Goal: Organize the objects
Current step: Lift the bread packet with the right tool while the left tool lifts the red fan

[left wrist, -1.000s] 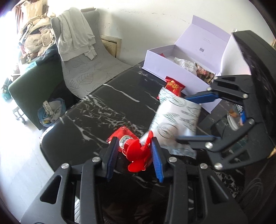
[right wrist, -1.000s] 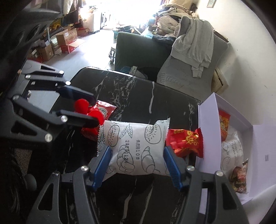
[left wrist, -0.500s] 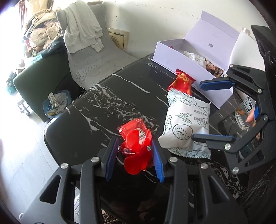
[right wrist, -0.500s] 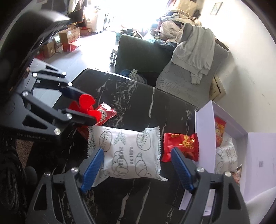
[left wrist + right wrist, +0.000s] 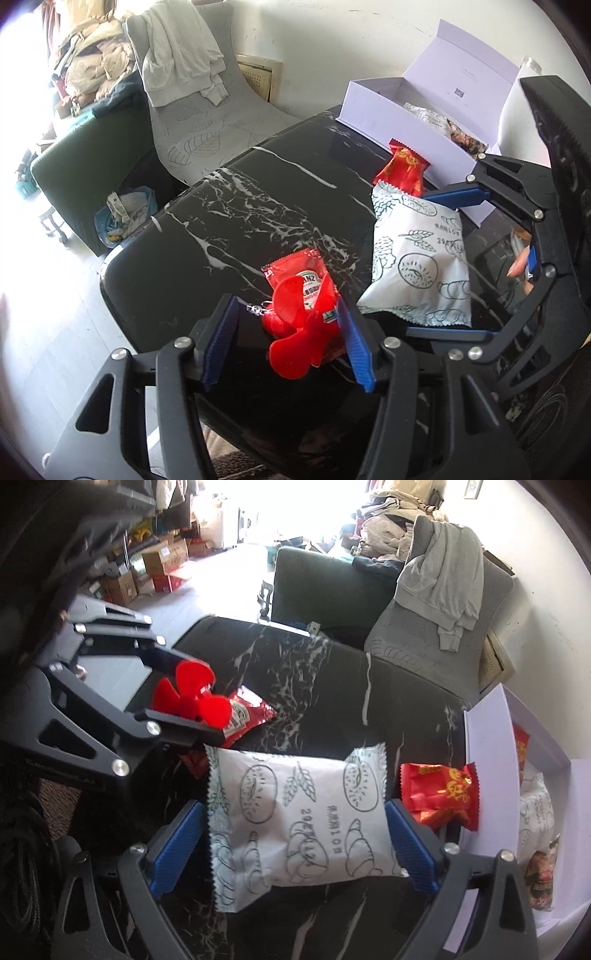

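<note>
Left tool (image 5: 286, 336) released around the red fan (image 5: 299, 332); right tool (image 5: 295, 845) spread, flanking the white bread packet (image 5: 295, 823) on the bench (image 5: 332, 686).

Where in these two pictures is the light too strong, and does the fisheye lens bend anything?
Left wrist view: the floor at the left edge is washed out white; the box lid edges look curved. Right wrist view: the room beyond the sofa is blown out at top center; the white bread bag stays sharp, and the dark corners are lens vignette.
</note>
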Demonstrator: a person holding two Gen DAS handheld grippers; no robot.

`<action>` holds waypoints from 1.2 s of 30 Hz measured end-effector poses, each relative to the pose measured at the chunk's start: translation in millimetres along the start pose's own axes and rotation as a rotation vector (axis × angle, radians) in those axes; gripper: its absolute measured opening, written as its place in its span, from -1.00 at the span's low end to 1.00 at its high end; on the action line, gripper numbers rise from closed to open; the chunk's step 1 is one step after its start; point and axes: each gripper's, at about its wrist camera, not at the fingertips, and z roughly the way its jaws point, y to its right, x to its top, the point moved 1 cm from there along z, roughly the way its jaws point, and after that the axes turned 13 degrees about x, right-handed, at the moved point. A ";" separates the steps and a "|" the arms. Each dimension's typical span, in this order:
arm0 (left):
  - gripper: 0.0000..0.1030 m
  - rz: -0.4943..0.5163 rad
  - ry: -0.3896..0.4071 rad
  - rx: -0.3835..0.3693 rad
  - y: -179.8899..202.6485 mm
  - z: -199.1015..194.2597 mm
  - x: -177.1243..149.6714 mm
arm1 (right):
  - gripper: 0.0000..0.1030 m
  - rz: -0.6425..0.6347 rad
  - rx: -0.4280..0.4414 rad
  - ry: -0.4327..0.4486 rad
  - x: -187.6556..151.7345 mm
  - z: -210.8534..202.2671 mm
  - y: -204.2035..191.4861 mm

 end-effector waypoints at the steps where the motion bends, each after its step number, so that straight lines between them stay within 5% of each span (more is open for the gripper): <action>1: 0.12 0.005 0.003 0.005 0.6 0.3 -0.2 | 0.95 -0.004 -0.015 -0.023 -0.8 5.4 -0.8; 6: 0.07 -0.026 0.017 -0.011 -5.6 -0.6 -2.7 | 0.91 0.038 0.004 -0.003 0.8 5.1 7.6; 8: -0.19 -0.039 0.021 -0.033 -6.8 -1.6 -2.3 | 0.76 0.042 0.008 0.010 0.0 2.5 8.5; 11: -0.28 -0.040 0.029 -0.045 -6.1 -3.6 -2.3 | 0.63 0.024 0.010 0.028 -1.4 -2.5 4.6; 17: -0.28 -0.046 0.042 -0.053 -5.2 -8.4 -1.2 | 0.47 0.002 0.030 0.053 -3.7 -5.5 -1.9; 36: -0.28 -0.078 0.054 -0.054 -14.6 -21.9 5.4 | 0.40 0.005 0.064 0.144 7.6 -21.2 -6.8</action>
